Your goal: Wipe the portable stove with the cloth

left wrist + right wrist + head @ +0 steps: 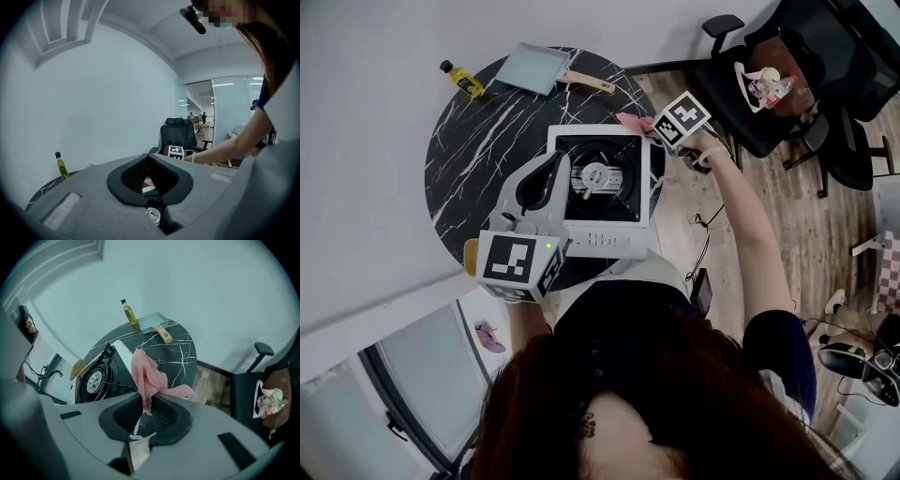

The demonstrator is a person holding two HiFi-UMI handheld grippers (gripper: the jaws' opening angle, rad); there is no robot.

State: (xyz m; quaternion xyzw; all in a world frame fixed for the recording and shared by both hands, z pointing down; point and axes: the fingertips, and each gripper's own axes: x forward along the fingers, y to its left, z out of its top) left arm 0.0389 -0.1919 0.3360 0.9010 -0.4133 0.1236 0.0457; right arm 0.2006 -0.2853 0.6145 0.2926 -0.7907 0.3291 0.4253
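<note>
The white portable stove (600, 192) with its black burner top stands in the middle of the round black marble table (478, 150). My right gripper (649, 127) hovers over the stove's far right corner, shut on a pink cloth (145, 371) that hangs from its jaws. In the right gripper view the stove (101, 376) lies below and to the left of the right gripper (147, 397). My left gripper (555, 159) lies over the stove's left edge with its jaws together and nothing visible between them. The left gripper (149, 157) points towards the right gripper's marker cube (176, 152).
A small oil bottle (464, 81) and a square pan (534, 68) with a wooden handle sit at the table's far side. A tan object (471, 255) rests at the near left rim. Black office chairs (769, 94) stand on the wooden floor to the right.
</note>
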